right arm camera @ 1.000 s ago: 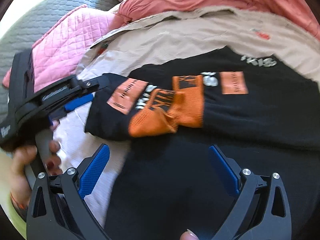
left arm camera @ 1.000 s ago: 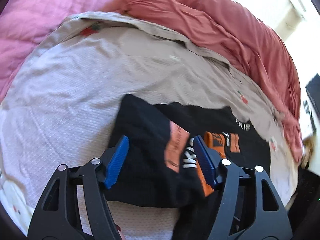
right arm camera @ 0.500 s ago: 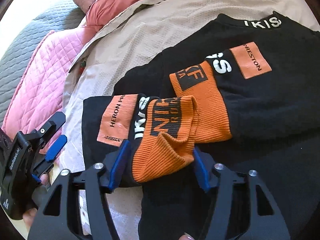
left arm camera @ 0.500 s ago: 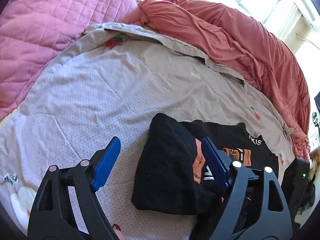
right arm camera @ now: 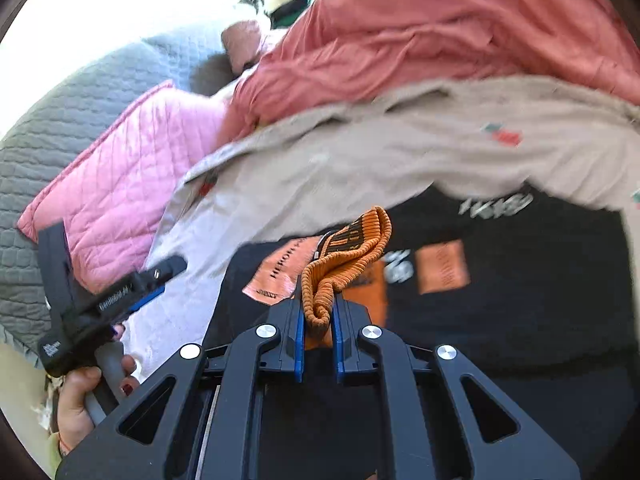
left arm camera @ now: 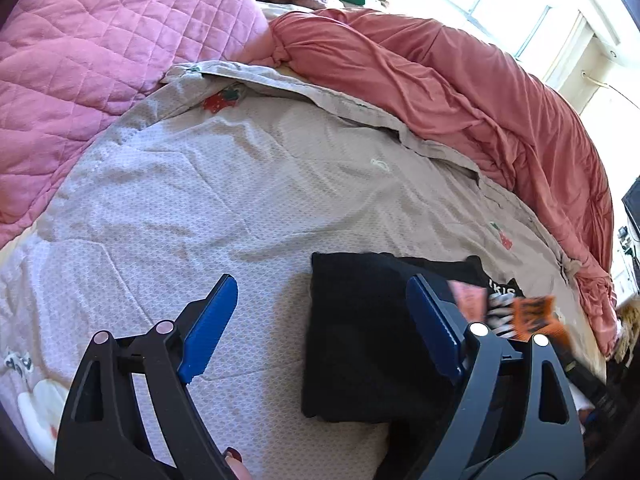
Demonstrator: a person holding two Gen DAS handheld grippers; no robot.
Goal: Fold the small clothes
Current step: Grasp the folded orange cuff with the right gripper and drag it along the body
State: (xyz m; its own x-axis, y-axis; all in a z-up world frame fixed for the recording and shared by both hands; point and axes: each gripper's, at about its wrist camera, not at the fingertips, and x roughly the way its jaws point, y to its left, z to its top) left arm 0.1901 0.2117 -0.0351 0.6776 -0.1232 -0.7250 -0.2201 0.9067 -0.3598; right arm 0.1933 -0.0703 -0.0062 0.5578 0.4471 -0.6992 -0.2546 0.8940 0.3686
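A black sweatshirt (left arm camera: 360, 344) with orange patches and white lettering lies on the beige bedspread (left arm camera: 240, 184); it also shows in the right wrist view (right arm camera: 500, 312). My right gripper (right arm camera: 318, 316) is shut on the orange ribbed cuff (right arm camera: 344, 256) of its sleeve and holds it lifted above the garment. My left gripper (left arm camera: 316, 320) is open and empty, hovering over the bedspread at the sweatshirt's left edge; it also shows at the left of the right wrist view (right arm camera: 152, 284).
A pink quilted blanket (left arm camera: 92, 52) lies at the left, a salmon duvet (left arm camera: 460, 76) is bunched along the back and right. A grey quilt (right arm camera: 52, 128) lies beyond the pink blanket. A bright window (left arm camera: 532, 4) is behind.
My right gripper closed on the orange cuff and lifted it. My left gripper drew back to the left, off the sweatshirt, and stayed open.
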